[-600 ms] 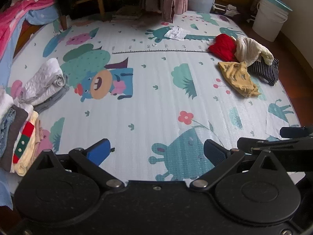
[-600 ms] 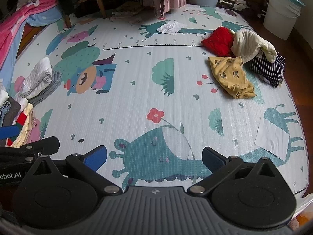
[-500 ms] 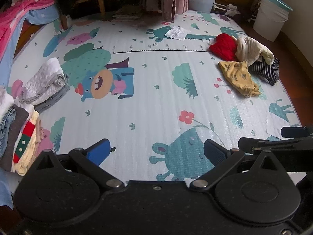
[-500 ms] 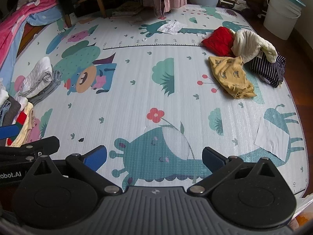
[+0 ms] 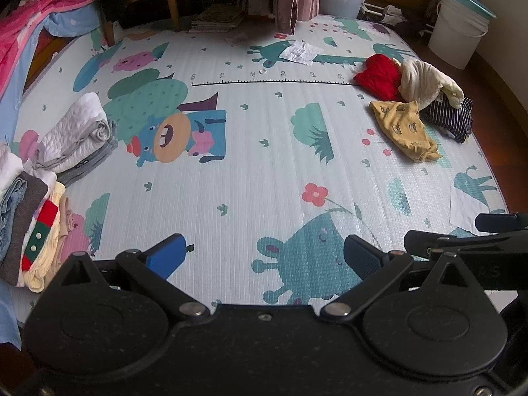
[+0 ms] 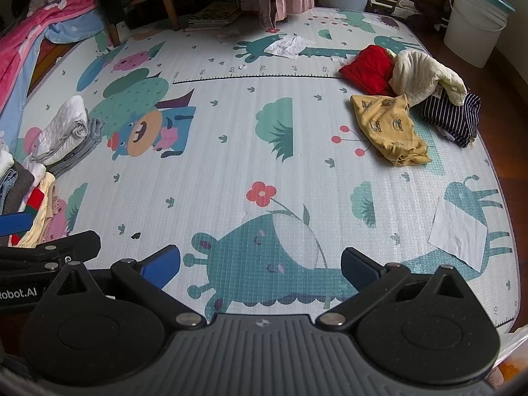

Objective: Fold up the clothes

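**Both grippers empty above play mat, unfolded clothes at far right**

Left gripper (image 5: 264,257) released, blue pads wide apart, nothing between them; it hangs over the near part of the play mat (image 5: 264,151), above the teal cartoon animal print. Right gripper (image 6: 260,264) also released, jaws spread, empty, over the same teal print. The two sit side by side: right gripper's black linkage shows at the right edge of the left wrist view, left gripper's at the left edge of the right wrist view.

Unfolded clothes heaped at the far right of the mat, well apart from both grippers: yellow printed shirt (image 6: 389,128) lying crumpled nearest, red garment (image 6: 369,69) behind it, cream garment (image 6: 425,76) draped partly over the red one and over the navy striped garment (image 6: 455,115), which sits at the mat's right edge. All four touch or overlap.

Folded clothes on the left side of the mat: a white quilted piece (image 5: 76,132) rolled on top of a grey one, and nearer, a folded stack (image 5: 29,227) with denim, brown, and a cream item with red and green trim.

White paper sheet (image 6: 458,234) flat near the right front of the mat; another crumpled paper (image 6: 287,44) at the far end. White bucket (image 6: 478,19) off the mat at far right. Pink blanket (image 5: 29,23) on the bed at far left.
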`<move>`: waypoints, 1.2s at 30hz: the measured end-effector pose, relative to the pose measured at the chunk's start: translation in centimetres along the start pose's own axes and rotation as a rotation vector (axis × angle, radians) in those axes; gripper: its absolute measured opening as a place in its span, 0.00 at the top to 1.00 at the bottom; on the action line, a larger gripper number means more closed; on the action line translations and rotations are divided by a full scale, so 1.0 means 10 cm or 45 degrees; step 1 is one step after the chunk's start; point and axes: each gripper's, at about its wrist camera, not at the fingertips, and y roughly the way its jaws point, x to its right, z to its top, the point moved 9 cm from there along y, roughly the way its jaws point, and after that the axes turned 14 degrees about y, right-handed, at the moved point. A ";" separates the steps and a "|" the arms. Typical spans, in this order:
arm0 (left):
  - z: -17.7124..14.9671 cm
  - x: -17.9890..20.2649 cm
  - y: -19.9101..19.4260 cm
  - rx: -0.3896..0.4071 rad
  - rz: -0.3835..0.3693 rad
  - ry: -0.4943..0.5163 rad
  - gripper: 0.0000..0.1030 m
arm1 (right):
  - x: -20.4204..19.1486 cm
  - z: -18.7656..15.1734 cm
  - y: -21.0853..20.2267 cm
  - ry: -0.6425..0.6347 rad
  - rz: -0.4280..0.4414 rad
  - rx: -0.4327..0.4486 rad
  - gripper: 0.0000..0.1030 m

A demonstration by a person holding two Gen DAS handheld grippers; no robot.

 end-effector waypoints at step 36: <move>0.00 0.07 0.03 -0.017 0.008 0.007 0.00 | 0.00 -0.01 0.01 0.000 -0.005 0.001 0.00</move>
